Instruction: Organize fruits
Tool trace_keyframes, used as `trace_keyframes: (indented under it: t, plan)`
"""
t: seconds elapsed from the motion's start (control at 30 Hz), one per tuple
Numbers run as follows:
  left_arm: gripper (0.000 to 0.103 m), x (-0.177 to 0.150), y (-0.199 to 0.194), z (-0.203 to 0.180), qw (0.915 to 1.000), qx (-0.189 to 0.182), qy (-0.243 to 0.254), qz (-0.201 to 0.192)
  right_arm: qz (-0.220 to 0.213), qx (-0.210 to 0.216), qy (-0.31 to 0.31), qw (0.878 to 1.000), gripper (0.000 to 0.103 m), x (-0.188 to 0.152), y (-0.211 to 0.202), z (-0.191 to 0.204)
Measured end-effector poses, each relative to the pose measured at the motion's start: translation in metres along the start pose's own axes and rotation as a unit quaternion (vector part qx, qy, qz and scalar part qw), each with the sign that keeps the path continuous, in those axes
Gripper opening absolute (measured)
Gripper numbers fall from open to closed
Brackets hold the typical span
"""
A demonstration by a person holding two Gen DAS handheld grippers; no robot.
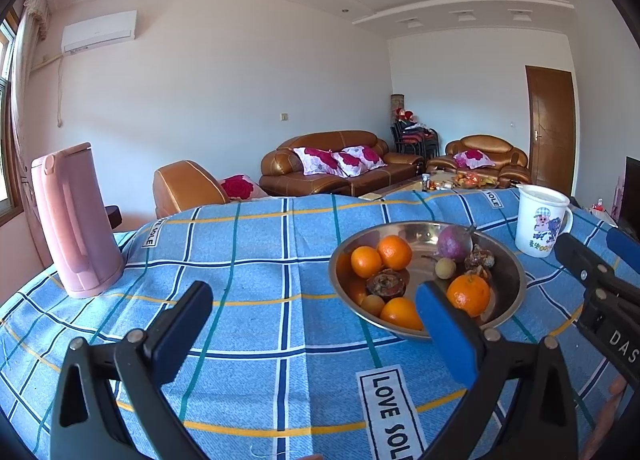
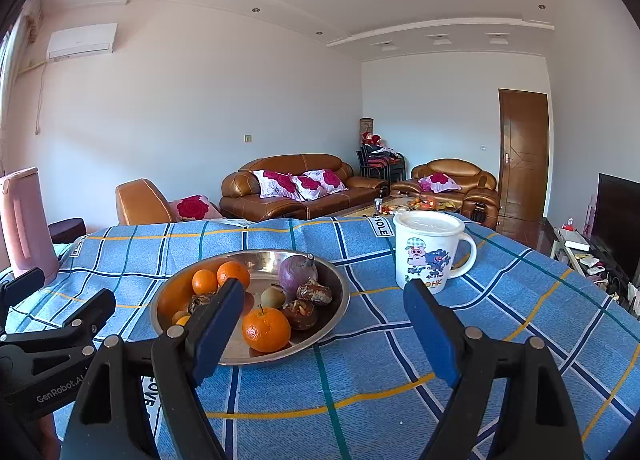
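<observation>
Nearest the cameras, both grippers hang released over the blue checked cloth of the desk [image 2: 360,392], holding nothing. The left gripper [image 1: 316,324] has its jaws spread wide above bare cloth, its blue-padded finger overlapping the near rim of the steel bowl [image 1: 516,292] in the left wrist view. The right gripper [image 2: 324,324] is spread just as wide, one finger crossing the bowl's near left side.

The bowl sits around the middle of the desk and holds the fruits: a mandarin [image 2: 266,330] at the near side, two oranges [image 2: 219,279] at the far left, a purple fruit [image 2: 297,273] at the back and dark shrivelled ones beside it.

Just beyond the bowl, toward the far right corner, stands a white cartoon mug [image 2: 428,252]. A pink kettle [image 1: 76,223] stands at the desk's left edge.
</observation>
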State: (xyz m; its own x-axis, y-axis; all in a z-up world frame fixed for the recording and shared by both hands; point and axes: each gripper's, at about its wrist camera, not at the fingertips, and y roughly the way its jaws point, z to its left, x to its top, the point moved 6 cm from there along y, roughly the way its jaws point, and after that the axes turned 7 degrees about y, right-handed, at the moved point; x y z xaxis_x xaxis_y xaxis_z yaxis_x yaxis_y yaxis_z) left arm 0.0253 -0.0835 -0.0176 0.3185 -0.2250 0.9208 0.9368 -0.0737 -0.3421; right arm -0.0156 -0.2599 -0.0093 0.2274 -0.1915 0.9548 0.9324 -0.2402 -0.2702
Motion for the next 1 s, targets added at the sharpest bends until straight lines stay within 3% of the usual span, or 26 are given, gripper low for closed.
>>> trace_keyframes:
  t: [1.0]
  plan:
    - [0.103,-0.0035,0.0061,0.0035,0.9998,0.008,-0.006,0.017,0.001,-0.002,0.000,1.000,0.083,0.0008,0.0008,0.0001]
